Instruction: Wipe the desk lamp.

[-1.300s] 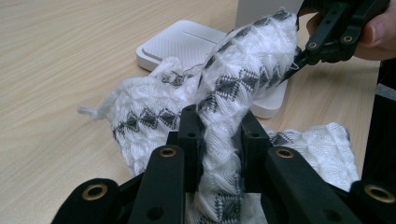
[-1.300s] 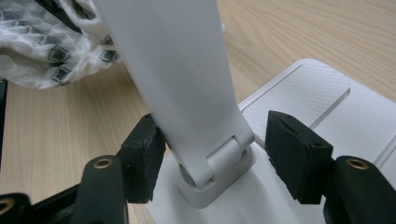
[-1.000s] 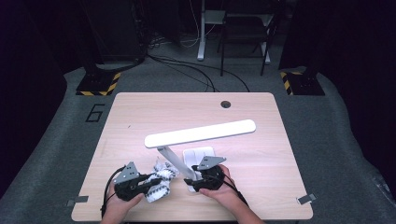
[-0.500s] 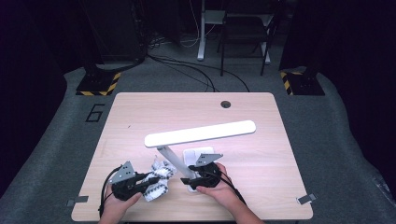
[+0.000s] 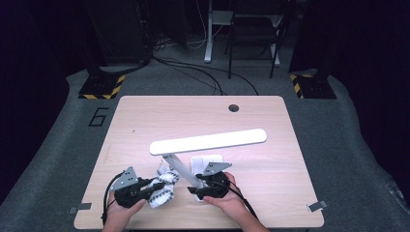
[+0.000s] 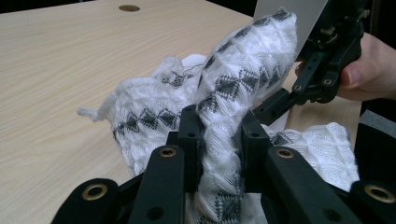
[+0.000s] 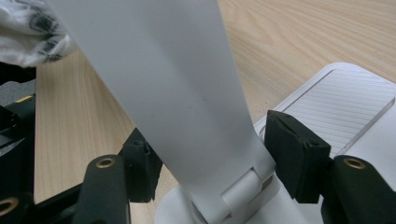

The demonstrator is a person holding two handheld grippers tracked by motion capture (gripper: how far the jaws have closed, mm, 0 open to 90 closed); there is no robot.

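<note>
At the table's near edge the left gripper (image 6: 219, 149) pinches a cloth (image 6: 243, 84) beside the lamp (image 5: 208, 142) stem, which the right gripper (image 7: 219, 163) straddles, pad contact unclear; next, wipe the stem

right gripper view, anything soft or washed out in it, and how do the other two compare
Right gripper view: the lamp arm close up is a flat, featureless grey, and the cloth in the corner is blurred. Left gripper view: the cloth weave is sharp, the far table softer. High view: the table is well lit, its surroundings dark.
</note>
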